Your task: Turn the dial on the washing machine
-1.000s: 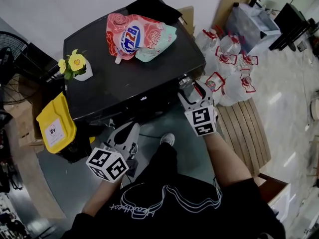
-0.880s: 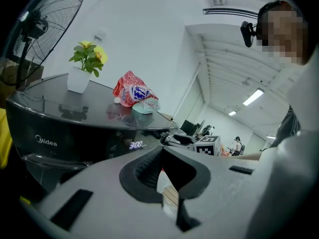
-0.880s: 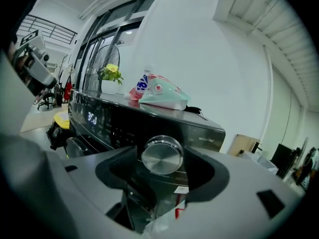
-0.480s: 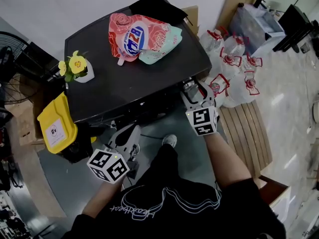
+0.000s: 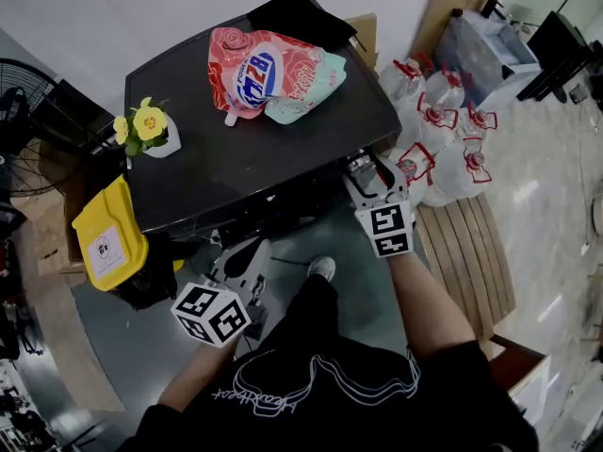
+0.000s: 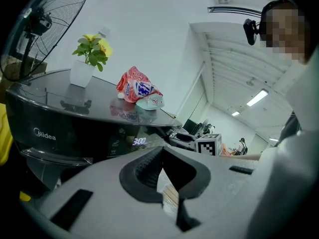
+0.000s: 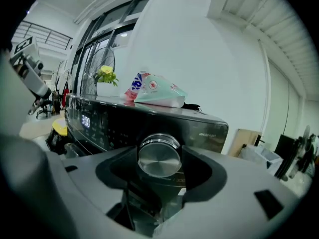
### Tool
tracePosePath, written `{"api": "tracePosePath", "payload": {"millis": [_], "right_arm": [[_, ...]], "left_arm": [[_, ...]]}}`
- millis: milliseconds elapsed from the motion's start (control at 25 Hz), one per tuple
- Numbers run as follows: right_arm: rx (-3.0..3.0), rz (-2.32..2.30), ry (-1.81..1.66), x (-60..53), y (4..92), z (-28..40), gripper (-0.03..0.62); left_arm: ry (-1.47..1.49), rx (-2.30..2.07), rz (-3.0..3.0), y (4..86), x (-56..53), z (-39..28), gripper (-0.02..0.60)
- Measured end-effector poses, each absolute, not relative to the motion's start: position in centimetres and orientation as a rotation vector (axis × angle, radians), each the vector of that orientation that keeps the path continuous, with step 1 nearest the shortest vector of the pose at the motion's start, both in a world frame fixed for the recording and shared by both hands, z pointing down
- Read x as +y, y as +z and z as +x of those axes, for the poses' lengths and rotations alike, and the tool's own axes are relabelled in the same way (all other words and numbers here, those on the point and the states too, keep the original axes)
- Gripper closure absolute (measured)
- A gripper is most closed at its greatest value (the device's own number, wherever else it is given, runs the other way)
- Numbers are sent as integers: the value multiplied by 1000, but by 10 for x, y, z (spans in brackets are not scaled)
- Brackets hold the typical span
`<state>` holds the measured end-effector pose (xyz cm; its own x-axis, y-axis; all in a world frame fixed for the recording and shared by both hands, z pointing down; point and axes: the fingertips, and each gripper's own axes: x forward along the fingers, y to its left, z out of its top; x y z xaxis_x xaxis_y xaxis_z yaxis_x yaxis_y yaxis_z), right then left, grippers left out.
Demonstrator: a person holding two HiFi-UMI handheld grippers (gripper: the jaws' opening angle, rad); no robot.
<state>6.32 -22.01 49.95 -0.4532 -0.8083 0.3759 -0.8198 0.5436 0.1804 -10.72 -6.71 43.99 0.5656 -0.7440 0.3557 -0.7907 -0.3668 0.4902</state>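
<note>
The dark washing machine (image 5: 236,158) stands in front of me, its display (image 7: 85,121) lit. Its round silver dial (image 7: 159,156) sits at the right end of the front panel (image 5: 359,165). My right gripper (image 7: 159,159) has a jaw on each side of the dial, and the pads rest against its rim (image 5: 369,173). My left gripper (image 5: 247,258) hangs lower, in front of the machine's door, away from the panel. Its jaws (image 6: 162,156) meet at the tips with nothing between them.
A pink detergent pouch (image 5: 268,69), a potted yellow flower (image 5: 149,125) and a black cloth (image 5: 292,12) lie on the machine's top. A yellow container (image 5: 105,234) stands at its left. Several water bottles (image 5: 438,121) and a wooden slatted bench (image 5: 466,243) are at the right.
The right gripper has stayed on the dial. The left gripper has drifted slightly right and down. My view has shifted a little.
</note>
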Motion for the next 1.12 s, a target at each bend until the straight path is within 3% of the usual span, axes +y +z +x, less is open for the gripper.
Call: {"api": "tracePosePath", "payload": {"millis": [560, 920, 1120], "right_arm": [[-2559, 1373, 598, -224, 503, 73, 313], [-2568, 1352, 680, -225, 504, 73, 312], [-2610, 1367, 996, -226, 506, 75, 312]], "left_arm": [[45, -1267, 2176, 420, -66, -114, 577], [46, -1274, 2168, 421, -69, -116, 577], [38, -1275, 2160, 421, -69, -117, 577]]}}
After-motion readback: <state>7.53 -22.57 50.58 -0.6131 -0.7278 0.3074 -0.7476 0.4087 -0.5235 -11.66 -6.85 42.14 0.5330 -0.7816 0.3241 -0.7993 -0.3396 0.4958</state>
